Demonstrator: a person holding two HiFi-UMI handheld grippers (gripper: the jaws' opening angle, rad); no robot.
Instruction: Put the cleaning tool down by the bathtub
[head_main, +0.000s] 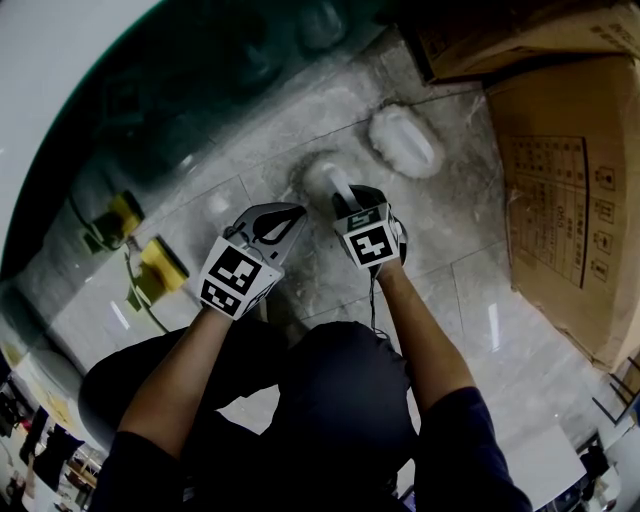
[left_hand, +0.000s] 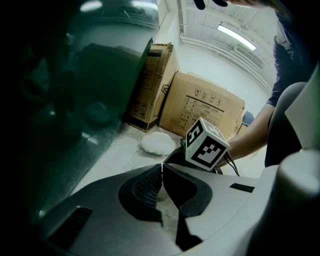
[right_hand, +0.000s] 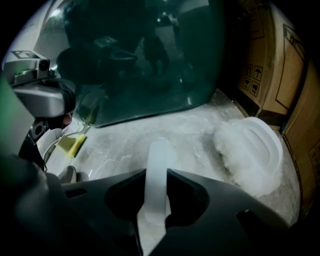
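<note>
White strap-handled cleaning pad (head_main: 322, 178) appears grounded beside the dark-green bathtub (head_main: 200, 80), strap (right_hand: 160, 150) pinched in right gripper (right_hand: 156, 175); release pending.

Left gripper (head_main: 290, 212) and right gripper (head_main: 347, 203) carry black-and-white marker cubes (head_main: 238, 275); sleeves (head_main: 470, 450) dark.

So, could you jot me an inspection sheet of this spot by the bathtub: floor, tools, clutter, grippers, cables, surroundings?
Surface: pale marble-look floor tiles, streaked white.
Job's things: cleaning tool, its white handle gripped; dark green bathtub just beyond it.
Clutter: loose fluffy white pad; yellow sponge by the tub.
Grippers: right gripper shut on the tool's handle; left gripper shut, holding nothing.
Cables: thin dark cable at the right gripper.
Surroundings: cardboard boxes stacked beside the floor.
</note>
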